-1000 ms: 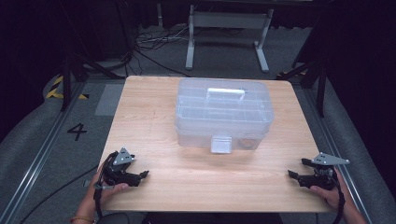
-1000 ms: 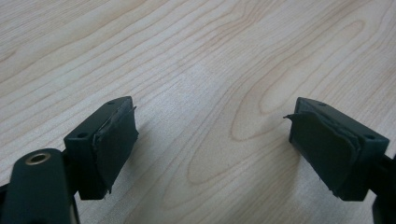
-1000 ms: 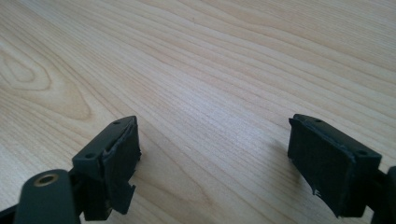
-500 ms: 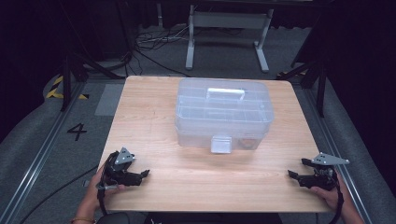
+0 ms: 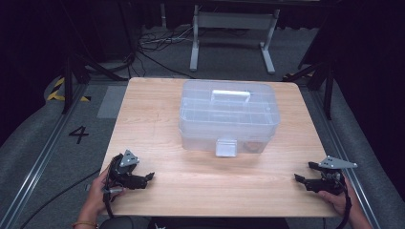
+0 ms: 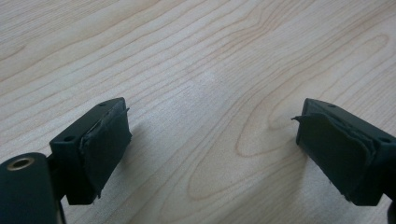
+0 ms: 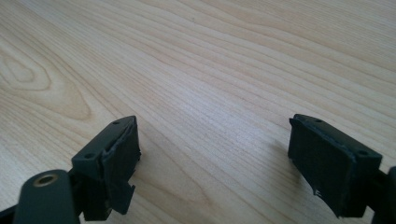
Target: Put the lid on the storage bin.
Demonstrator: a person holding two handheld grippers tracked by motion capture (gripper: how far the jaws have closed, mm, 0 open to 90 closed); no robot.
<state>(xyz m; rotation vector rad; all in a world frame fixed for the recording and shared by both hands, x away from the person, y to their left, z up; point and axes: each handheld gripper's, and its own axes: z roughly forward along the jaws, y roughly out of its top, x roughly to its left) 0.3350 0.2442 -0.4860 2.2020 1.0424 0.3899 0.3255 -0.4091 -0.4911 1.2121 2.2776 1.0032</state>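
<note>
A clear plastic storage box (image 5: 229,117) with a white handle (image 5: 230,95) on its lid and a front latch (image 5: 225,148) stands closed in the middle of the wooden table (image 5: 153,119). My left gripper (image 5: 145,179) lies on the table near the front left corner, held by a hand. Its jaws have just been opening, and the left gripper view has nothing but bare wood between them (image 6: 212,123). My right gripper (image 5: 302,172) lies near the front right corner in the other hand, also open over bare wood (image 7: 215,135). Both point inward, well short of the box.
Grey floor surrounds the table, with a painted "4" (image 5: 79,134) at the left. Cables (image 5: 153,45) and a metal stand's legs (image 5: 229,43) lie beyond the far edge. Bare wood runs between the two grippers along the table's front.
</note>
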